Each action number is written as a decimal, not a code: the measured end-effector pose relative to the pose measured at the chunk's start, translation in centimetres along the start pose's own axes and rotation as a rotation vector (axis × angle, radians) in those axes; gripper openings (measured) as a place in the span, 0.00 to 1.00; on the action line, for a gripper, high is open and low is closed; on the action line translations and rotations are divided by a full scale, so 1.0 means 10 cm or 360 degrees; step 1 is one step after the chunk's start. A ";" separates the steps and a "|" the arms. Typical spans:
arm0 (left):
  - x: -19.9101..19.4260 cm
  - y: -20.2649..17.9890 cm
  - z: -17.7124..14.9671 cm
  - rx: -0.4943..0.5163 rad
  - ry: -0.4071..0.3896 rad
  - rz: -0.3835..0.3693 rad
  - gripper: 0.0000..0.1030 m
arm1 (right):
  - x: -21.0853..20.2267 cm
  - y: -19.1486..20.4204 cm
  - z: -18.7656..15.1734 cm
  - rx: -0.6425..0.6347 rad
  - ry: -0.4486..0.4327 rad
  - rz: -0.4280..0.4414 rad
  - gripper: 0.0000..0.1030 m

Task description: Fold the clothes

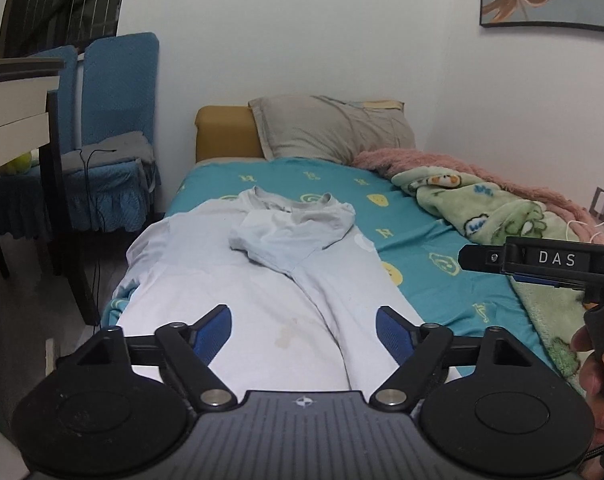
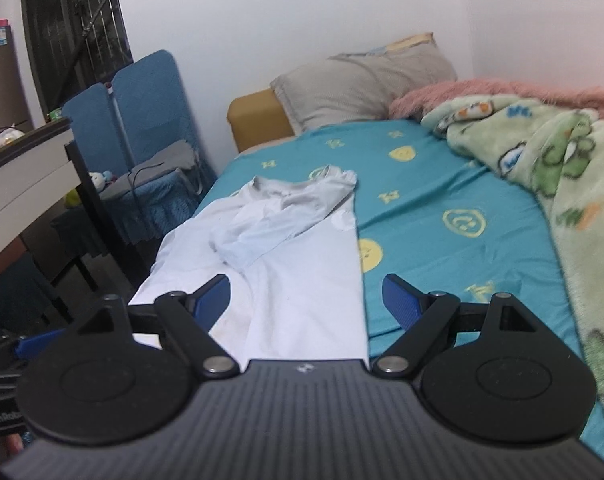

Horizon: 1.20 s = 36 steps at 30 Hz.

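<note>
A white T-shirt [image 1: 237, 280] lies lengthwise on the teal bed sheet [image 1: 422, 248], collar toward the pillow, with one sleeve folded over onto its chest [image 1: 277, 240]. My left gripper [image 1: 304, 330] hovers over the shirt's lower part, jaws wide apart with nothing between them. The right gripper's body [image 1: 542, 260] shows at the right edge of the left wrist view, held by a hand [image 1: 598, 376]. In the right wrist view the same shirt [image 2: 285, 264] lies along the sheet's left side, and my right gripper [image 2: 306, 298] stands open above its hem edge, holding nothing.
A grey pillow [image 1: 334, 128] and yellow headboard cushion [image 1: 225, 132] lie at the bed's far end. A green and pink blanket [image 2: 562, 184] is heaped along the wall side. Blue-covered chairs [image 1: 113, 128] and a white table [image 1: 13, 100] stand left of the bed.
</note>
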<state>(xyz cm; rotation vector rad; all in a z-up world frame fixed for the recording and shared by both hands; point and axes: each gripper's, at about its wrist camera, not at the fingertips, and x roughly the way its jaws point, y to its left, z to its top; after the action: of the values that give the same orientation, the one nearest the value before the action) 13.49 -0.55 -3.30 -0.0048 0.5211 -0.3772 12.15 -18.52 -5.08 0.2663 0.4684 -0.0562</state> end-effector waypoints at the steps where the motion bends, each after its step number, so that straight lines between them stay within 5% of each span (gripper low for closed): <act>1: 0.00 0.01 0.00 -0.0004 0.0008 -0.0017 0.81 | -0.02 0.01 0.00 -0.0004 -0.0009 -0.0009 0.82; 7: 0.03 0.02 -0.02 0.0028 0.0035 -0.0035 0.83 | -0.08 0.03 0.01 -0.0028 -0.0065 -0.0078 0.82; 12: 0.04 0.02 -0.03 0.0050 0.0049 -0.0040 0.96 | -0.06 0.01 0.00 -0.0017 -0.0045 -0.0078 0.82; 22: 0.16 0.20 -0.05 -0.0027 0.0158 0.0001 1.00 | 0.14 0.18 0.07 -0.0112 0.0147 0.0094 0.82; 28: 0.35 0.55 -0.08 -0.0215 0.0252 0.0108 1.00 | 0.83 0.75 0.41 -0.0393 0.0313 0.0217 0.81; 36: 0.51 1.32 -0.17 -0.0500 0.0234 0.0323 0.99 | 2.12 2.30 0.53 -0.0983 0.0540 0.0492 0.75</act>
<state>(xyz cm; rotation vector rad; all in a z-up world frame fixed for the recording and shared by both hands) 21.40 10.10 -8.60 -0.2271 0.7154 -0.0946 36.02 2.41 -4.60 -0.2669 0.7503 0.4368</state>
